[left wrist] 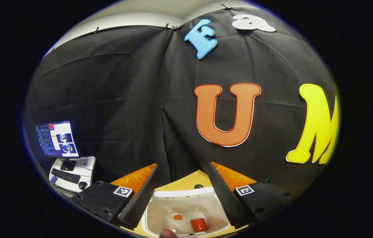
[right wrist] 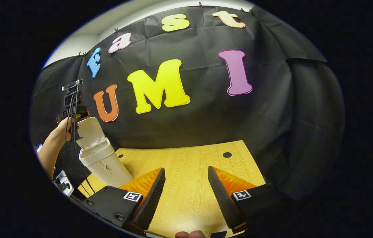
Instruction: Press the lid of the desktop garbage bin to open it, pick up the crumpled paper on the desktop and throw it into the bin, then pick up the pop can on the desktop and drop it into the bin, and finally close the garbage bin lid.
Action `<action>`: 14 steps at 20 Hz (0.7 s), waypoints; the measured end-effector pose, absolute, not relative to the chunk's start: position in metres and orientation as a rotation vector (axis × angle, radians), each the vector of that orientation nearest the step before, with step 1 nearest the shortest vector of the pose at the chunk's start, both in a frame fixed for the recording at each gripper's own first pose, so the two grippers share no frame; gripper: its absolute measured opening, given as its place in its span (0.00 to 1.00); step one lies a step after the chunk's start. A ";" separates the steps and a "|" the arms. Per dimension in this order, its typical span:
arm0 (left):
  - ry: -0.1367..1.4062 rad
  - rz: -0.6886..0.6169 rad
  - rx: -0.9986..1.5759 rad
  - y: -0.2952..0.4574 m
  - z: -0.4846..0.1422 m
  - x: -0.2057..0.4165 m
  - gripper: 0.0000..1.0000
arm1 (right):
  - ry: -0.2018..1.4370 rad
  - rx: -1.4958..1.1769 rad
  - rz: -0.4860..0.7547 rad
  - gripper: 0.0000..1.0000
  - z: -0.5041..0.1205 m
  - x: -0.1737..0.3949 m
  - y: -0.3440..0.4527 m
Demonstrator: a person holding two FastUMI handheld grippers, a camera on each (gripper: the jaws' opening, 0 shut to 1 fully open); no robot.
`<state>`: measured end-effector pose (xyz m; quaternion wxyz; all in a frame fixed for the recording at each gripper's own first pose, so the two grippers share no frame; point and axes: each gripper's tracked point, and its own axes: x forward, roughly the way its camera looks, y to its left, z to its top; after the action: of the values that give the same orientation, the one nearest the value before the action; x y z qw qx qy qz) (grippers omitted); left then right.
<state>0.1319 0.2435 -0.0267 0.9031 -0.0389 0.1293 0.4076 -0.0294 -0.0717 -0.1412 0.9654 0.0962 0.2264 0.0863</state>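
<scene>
The left gripper [left wrist: 181, 190] hung right over the open bin [left wrist: 160, 215], jaws spread wide and holding nothing, the bin's mouth showing down between the fingers at six o'clock in the left gripper view. Inside, on the pale floor of the bin, sat the red can [left wrist: 199, 224] at about five o'clock and a small orange scrap [left wrist: 177, 217] just beside it, toward the middle; whether the crumpled paper was in there too, the view was too tight to tell. In the right gripper view the bin [right wrist: 105, 167] stood at eight o'clock on the wooden desk [right wrist: 189, 172], leaning a little in the fisheye, its lid [right wrist: 88, 131] standing upright and hinged back at the far side, with a hand [right wrist: 64, 127] and the other tool up just behind that lid. The right gripper [right wrist: 186, 195] was well apart from all that, jaws also wide and carrying nothing, pointed at bare desk at twelve o'clock. So by the look of it the can was in and only the closing was left, and that hinged on one thing: the lid stood up off the rim's back edge, right beside the left gripper and far from the right, so the left was clearly the nearer one to tip it forward and down.
</scene>
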 end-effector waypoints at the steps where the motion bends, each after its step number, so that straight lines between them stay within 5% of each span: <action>1: 0.269 0.832 -0.089 0.234 -0.033 0.127 0.96 | 0.458 0.179 0.181 0.83 -0.141 -0.033 -0.074; 14: 0.346 0.786 -0.110 0.181 -0.134 0.095 0.97 | 0.519 0.105 0.224 0.84 -0.151 -0.047 -0.077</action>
<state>0.0950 0.1810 -0.1343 0.9078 -0.0532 0.1677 0.3807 -0.0468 -0.0767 -0.1508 0.9589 0.0520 0.2561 0.1105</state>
